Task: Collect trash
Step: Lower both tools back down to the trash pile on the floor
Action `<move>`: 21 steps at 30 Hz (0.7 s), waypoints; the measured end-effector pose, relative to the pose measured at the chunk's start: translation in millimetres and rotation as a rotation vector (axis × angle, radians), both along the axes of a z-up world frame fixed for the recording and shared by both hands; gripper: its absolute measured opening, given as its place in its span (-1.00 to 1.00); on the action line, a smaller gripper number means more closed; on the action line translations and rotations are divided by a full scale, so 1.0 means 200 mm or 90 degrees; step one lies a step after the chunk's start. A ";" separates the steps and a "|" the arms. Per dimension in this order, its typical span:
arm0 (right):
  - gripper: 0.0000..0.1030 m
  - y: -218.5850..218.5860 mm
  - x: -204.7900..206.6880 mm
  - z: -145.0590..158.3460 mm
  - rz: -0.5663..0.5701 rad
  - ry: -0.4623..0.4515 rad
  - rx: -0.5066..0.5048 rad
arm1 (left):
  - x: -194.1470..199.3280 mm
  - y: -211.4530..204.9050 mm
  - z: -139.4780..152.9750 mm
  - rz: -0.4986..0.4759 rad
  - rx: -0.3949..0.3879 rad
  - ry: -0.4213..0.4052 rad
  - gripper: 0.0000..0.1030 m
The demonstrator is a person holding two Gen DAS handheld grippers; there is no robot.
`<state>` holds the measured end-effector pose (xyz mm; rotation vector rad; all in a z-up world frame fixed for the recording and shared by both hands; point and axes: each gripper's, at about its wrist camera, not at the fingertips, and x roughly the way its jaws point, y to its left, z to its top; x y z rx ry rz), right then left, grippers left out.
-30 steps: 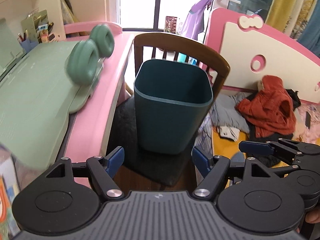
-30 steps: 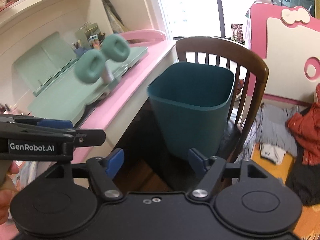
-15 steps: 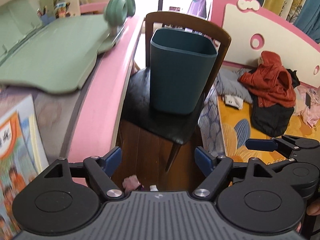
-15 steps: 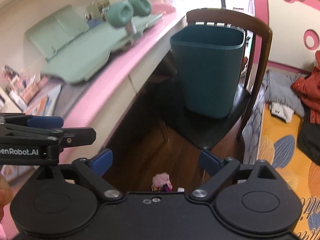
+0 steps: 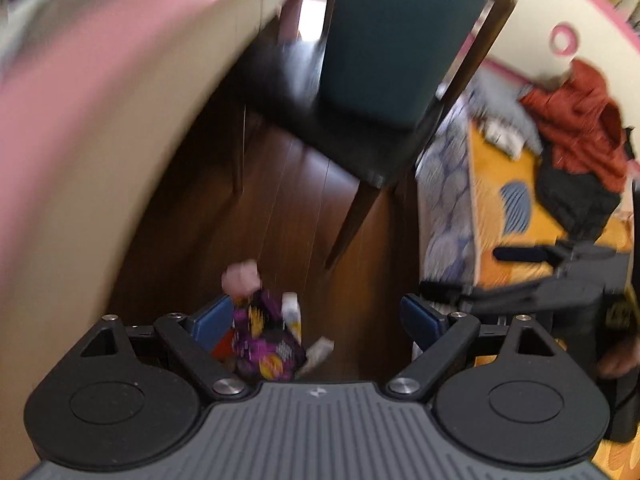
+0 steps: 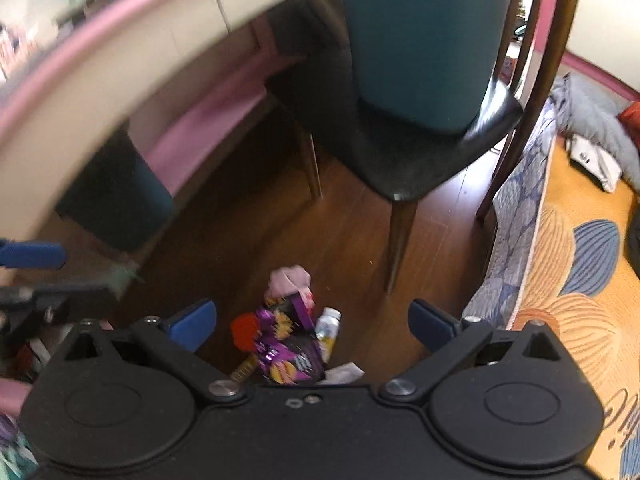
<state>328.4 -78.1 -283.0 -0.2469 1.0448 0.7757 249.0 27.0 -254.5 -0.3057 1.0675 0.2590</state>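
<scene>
I find the trash in a small heap on the wooden floor [image 6: 360, 240] in front of the chair [image 6: 420, 160] carrying the teal bin [image 6: 420, 40]: a purple snack bag [image 6: 286, 344], a pink crumpled wad [image 6: 289, 278] and a small bottle [image 6: 329, 330]. My left gripper [image 5: 316, 316] and right gripper [image 6: 312, 322] both have fingers opening, nothing pressed between them. I judge the bag light, crinkly and slippery, best pinched across a flat edge; the wad should be soft.

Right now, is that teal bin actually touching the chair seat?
Touching. The right wrist view shows the teal bin standing with its base on the chair's black seat, with no gap beneath it.
</scene>
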 end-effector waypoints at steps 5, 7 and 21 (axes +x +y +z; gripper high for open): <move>1.00 0.05 0.04 -0.38 0.028 0.019 -0.037 | -0.05 -0.01 -0.45 0.037 -0.034 0.070 0.77; 0.99 0.07 0.04 -0.55 0.032 0.036 -0.044 | -0.08 0.00 -0.62 0.048 -0.053 0.087 0.77; 0.80 0.11 0.15 -1.79 -0.147 0.193 -0.104 | -0.27 -0.02 -1.85 0.087 -0.004 0.254 0.77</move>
